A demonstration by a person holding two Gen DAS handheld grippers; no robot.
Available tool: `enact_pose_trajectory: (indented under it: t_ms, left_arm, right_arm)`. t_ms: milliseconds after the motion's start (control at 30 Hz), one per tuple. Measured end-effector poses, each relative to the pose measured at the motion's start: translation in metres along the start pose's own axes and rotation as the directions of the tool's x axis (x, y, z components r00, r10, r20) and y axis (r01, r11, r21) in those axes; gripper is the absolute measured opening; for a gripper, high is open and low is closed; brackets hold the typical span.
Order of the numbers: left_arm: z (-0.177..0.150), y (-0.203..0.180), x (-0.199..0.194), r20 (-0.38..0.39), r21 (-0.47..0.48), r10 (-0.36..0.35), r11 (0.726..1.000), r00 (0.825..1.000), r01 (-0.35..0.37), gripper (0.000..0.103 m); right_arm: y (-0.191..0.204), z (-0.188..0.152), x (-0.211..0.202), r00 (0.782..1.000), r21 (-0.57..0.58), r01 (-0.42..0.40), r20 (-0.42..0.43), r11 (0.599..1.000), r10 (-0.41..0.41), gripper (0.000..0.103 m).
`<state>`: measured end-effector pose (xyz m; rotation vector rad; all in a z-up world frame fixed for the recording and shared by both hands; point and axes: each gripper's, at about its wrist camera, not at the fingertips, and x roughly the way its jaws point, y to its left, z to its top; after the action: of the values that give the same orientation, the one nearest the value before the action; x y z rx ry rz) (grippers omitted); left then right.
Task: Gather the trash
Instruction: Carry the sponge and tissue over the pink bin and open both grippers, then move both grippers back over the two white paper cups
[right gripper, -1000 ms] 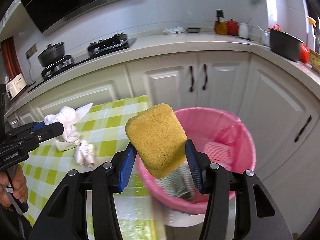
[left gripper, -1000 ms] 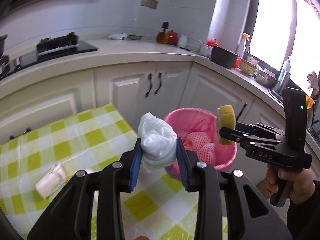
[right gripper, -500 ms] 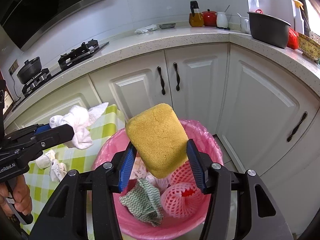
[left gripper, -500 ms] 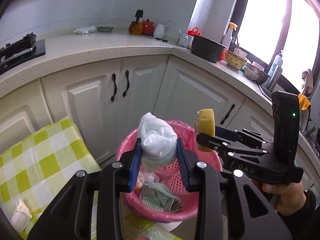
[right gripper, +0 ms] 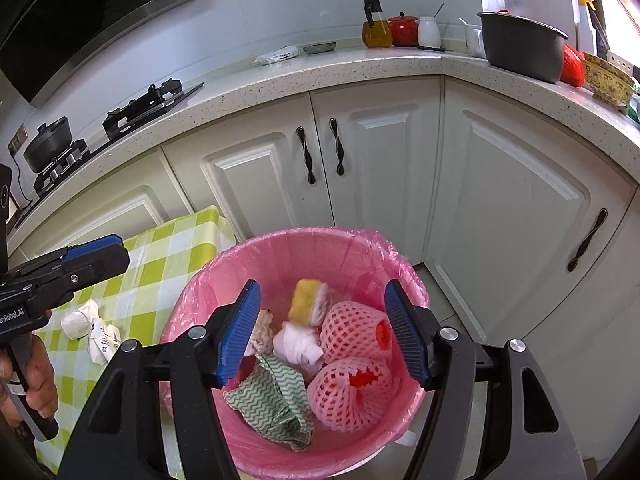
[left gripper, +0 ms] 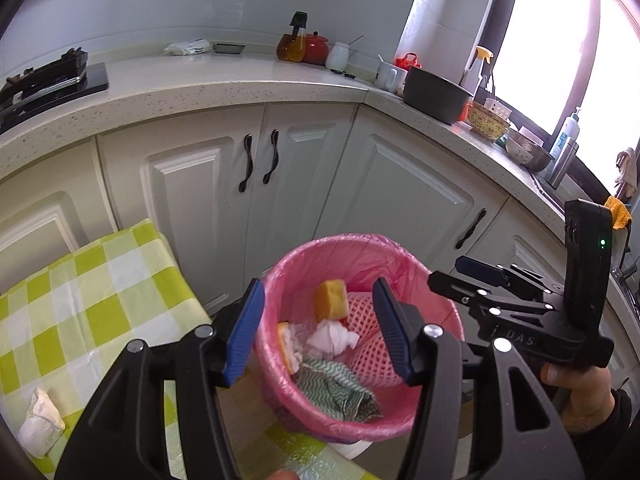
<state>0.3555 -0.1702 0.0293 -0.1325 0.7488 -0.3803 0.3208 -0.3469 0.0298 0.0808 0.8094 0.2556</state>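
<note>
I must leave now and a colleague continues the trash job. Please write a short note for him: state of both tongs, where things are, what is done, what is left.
Left tongs: open, empty, over the pink bin.
Right tongs: open, empty, over the same bin.
In the bin: yellow sponge, white tissue wad, green zigzag cloth, two pink foam nets.
Done: sponge and tissue wad are in the bin.
Left: crumpled white wads on the checked tablecloth.
</note>
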Motion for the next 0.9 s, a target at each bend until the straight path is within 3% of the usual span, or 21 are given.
enact_pose_trajectory:
  t_ms: [400, 900]
  left_arm:
    - [-0.028, 0.048, -0.074, 0.083, -0.090, 0.086, 0.993, 0.993, -0.079, 0.056]
    - [-0.089, 0.131, -0.173, 0.123, -0.196, 0.257, 0.953, 0.959, -0.230, 0.062]
  right_arm:
    - [0.022, -0.023, -0.034, 0.999, 0.021, -0.017, 0.037, 1.000, 0.016, 0.068]
    - [0.103, -0.047, -0.047, 0.994, -0.040, -0.111, 0.020, 0.993, 0.111, 0.076]
